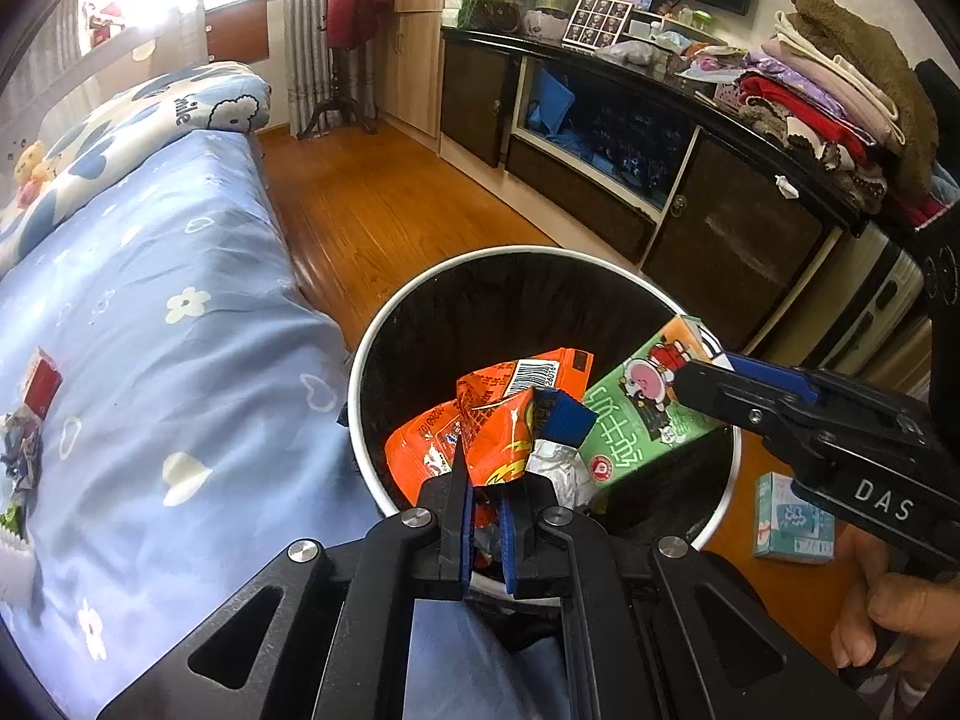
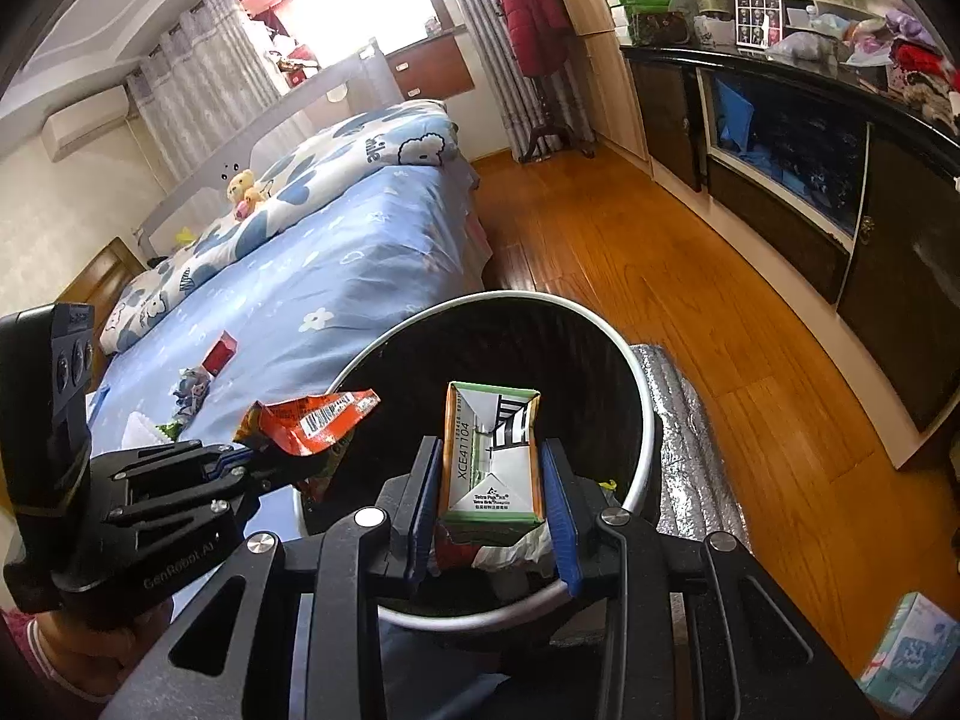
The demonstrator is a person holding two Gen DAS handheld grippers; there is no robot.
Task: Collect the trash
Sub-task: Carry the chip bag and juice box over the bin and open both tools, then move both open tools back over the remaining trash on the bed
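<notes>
A white-rimmed bin (image 1: 384, 324) with a black liner stands on the floor beside the bed; it also shows in the right wrist view (image 2: 645, 420). My left gripper (image 1: 486, 498) is shut on an orange snack wrapper (image 1: 498, 414) and holds it over the bin's mouth; the wrapper also shows in the right wrist view (image 2: 318, 420). My right gripper (image 2: 489, 480) is shut on a green drink carton (image 2: 489, 462), also over the bin; in the left wrist view the carton (image 1: 636, 420) tilts over the rim. More trash lies on the bed: a red box (image 2: 219, 354) and crumpled wrappers (image 2: 189, 387).
The blue bed (image 1: 180, 360) is left of the bin. A dark cabinet (image 1: 690, 210) runs along the right wall, with wood floor (image 2: 630, 252) between. A silver mat (image 2: 690, 450) lies right of the bin, and a teal tissue box (image 1: 792, 519) sits on the floor.
</notes>
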